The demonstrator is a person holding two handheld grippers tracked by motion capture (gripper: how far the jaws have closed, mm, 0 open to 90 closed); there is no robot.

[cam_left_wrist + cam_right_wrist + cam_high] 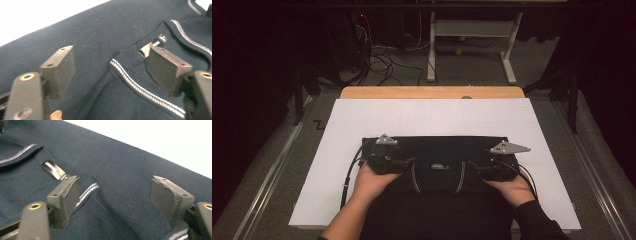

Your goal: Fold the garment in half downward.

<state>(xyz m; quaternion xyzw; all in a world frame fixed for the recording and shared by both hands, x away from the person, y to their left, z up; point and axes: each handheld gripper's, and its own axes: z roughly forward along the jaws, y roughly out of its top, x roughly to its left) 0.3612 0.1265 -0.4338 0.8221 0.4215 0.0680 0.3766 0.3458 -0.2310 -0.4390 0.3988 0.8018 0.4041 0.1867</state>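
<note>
High view: sweater (447,150) under both grippers; fingers (60,67) spread wide, gripping nothing.

A recording lab or test room is suggested. A wooden table (432,92) covered with a white sheet (432,120) is seen at the centre, set between metal floor rails (267,175) at 9 and 3 o'clock. Dark curtains (257,55) are hung at both sides. At 12 o'clock, tangled cables (379,62) are spread over grey carpet (472,67) beside the white frame of a desk (472,30).
</note>
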